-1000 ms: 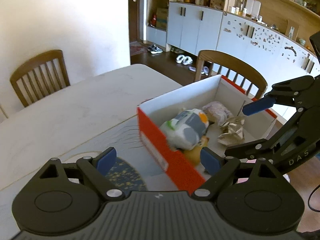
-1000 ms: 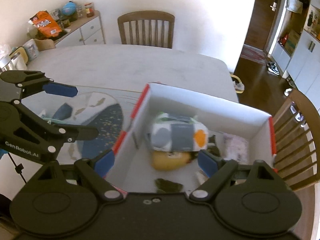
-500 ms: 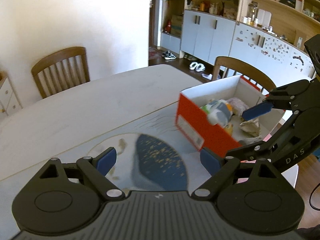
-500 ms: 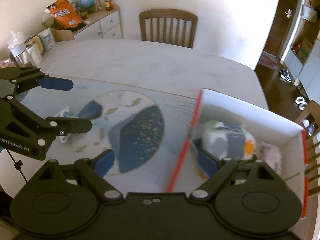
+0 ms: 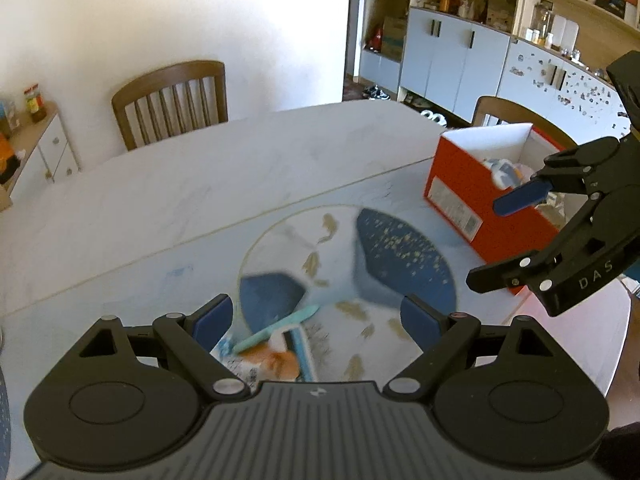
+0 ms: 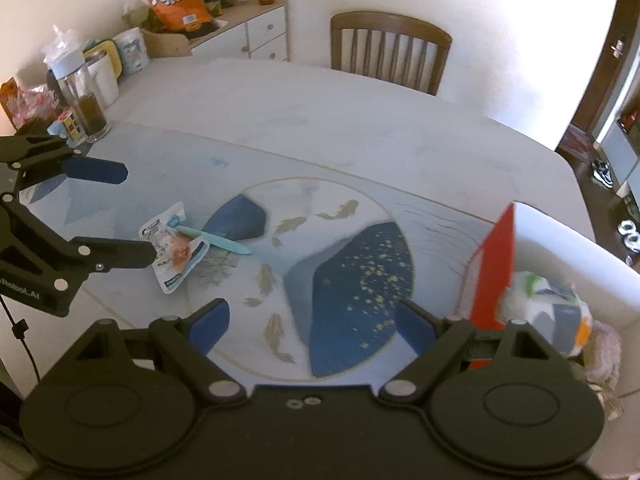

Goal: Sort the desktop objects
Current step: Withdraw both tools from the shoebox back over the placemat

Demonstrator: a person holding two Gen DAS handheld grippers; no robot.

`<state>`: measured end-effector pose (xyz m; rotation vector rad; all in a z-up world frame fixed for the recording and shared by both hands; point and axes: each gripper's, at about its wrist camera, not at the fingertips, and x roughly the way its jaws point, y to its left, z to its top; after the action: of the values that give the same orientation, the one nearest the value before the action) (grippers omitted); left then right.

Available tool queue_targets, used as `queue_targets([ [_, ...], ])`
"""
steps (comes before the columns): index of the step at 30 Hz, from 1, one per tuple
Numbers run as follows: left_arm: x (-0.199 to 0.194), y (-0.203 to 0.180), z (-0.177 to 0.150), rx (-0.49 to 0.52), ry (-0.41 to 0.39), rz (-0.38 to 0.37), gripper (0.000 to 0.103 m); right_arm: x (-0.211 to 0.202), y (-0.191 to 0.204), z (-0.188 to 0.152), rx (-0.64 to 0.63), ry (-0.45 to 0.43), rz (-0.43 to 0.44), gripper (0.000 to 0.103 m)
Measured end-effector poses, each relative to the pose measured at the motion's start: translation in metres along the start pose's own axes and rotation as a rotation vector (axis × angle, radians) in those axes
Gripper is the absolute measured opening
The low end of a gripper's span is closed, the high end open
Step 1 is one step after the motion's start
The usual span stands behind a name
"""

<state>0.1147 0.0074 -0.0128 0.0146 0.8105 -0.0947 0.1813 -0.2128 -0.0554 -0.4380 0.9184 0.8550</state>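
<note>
A teal toothbrush [image 6: 214,239] [image 5: 276,328] lies across a flat white and orange snack packet [image 6: 174,250] [image 5: 272,360] on the blue patterned mat [image 6: 348,280]. My left gripper [image 5: 316,322] hangs open just above them, nothing between its fingers; the right wrist view shows it at the left [image 6: 132,212]. My right gripper [image 6: 312,326] is open and empty over the mat's middle, left of the red and white box [image 6: 494,264] [image 5: 472,196]. The box holds a grey, white and orange plush [image 6: 552,320] and other items.
Jars, a glass of dark liquid [image 6: 90,114], a small cube and snack bags crowd the table's far left corner and sideboard. Wooden chairs [image 6: 390,50] [image 5: 172,102] stand at the far edge and behind the box. The table's right edge [image 5: 580,344] is close to the box.
Both grippers have swung left away from the box and slightly down, over the mat. The toothbrush and packet have come into view under the left gripper. Both stayed open.
</note>
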Motion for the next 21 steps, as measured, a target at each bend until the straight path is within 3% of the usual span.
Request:
queue_targets([
  [3,0.004,0.010,-0.009,-0.017,0.007,0.012,0.102,0.009,0.006,0.003,-0.004,0.015,0.001,0.089],
  [15,0.036,0.030,-0.042,-0.001,0.060,0.049,0.103,0.043,0.023,0.010,-0.034,0.048,0.006,0.086],
  [21,0.048,0.037,-0.050,0.019,0.043,0.068,0.103,0.063,0.026,0.012,-0.041,0.078,0.003,0.084],
])
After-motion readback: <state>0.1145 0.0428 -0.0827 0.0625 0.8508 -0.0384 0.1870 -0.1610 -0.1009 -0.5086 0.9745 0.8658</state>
